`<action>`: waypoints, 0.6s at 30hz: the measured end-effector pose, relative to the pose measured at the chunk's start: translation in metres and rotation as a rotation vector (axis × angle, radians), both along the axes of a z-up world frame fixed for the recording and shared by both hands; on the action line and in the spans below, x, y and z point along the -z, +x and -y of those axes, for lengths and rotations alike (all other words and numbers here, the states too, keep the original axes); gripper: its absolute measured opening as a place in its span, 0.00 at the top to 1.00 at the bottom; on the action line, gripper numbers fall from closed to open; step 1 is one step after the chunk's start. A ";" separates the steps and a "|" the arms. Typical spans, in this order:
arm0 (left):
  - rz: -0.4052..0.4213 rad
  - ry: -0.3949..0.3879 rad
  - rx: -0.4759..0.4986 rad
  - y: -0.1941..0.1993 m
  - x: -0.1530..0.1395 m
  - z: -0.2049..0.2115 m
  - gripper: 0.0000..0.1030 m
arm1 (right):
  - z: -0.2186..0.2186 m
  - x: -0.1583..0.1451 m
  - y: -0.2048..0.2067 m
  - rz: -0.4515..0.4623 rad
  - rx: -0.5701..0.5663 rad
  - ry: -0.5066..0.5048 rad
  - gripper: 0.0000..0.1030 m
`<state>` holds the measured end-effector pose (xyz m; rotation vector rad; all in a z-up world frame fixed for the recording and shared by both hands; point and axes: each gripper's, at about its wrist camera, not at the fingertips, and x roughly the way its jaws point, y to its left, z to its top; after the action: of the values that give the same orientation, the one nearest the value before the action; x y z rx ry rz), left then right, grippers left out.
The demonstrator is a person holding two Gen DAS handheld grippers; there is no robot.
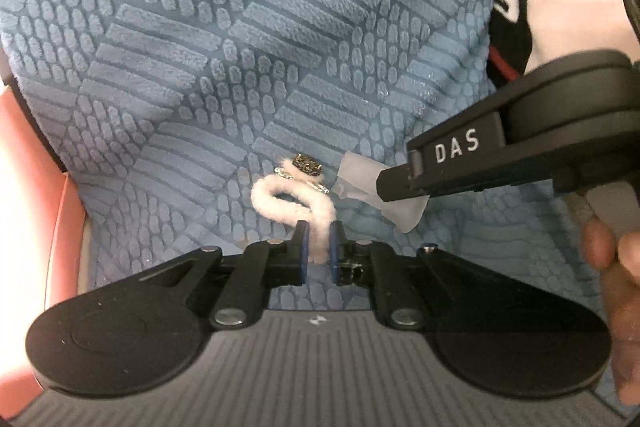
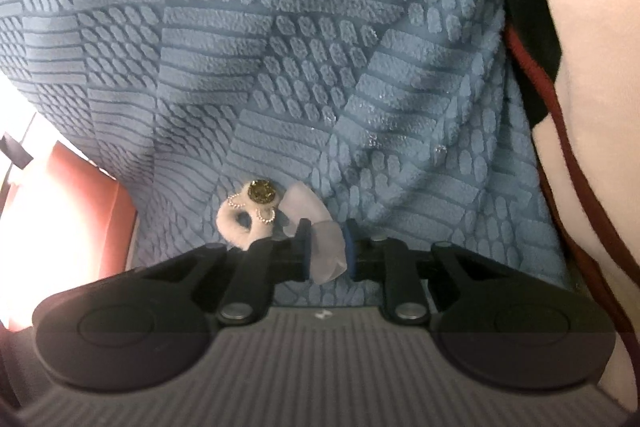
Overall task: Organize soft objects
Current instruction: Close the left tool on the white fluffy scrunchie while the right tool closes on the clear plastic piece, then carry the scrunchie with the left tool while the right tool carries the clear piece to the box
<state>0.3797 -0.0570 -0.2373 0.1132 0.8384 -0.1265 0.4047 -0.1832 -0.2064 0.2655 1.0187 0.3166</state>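
Fuzz of a pale pink chenille cord (image 1: pixel 280 199) is pinched between the nearly closed blue pads of the left gripper (image 1: pixel 319 251); ahead of the fingers the cord curls into a loop capped by a gold ornament (image 1: pixel 306 164) with small beaded rings. Just right of that, the right gripper (image 2: pixel 327 249) is closed on a translucent white tag (image 2: pixel 326 255) joined to the same trinket, its fingers pressing the tag from both sides. Both pieces lie on a blue textured blanket (image 1: pixel 240 27) stretching away beyond the grippers. A hand (image 1: pixel 612 267) shows at the right edge behind the right gripper.
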 end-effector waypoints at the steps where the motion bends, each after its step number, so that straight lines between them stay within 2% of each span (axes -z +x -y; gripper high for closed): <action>1: -0.001 -0.010 0.000 -0.002 -0.002 -0.002 0.88 | 0.004 -0.004 -0.004 0.003 0.005 -0.002 0.80; 10: 0.023 -0.103 -0.014 -0.024 -0.035 -0.016 0.88 | 0.014 -0.024 -0.040 0.027 0.002 0.038 0.80; 18: 0.035 -0.146 -0.022 -0.057 -0.047 -0.018 0.88 | 0.026 -0.033 -0.075 0.039 0.032 0.045 0.80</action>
<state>0.3225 -0.0388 -0.1903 -0.0314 0.7927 -0.1643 0.3296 -0.2095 -0.1729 0.3146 0.9693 0.3150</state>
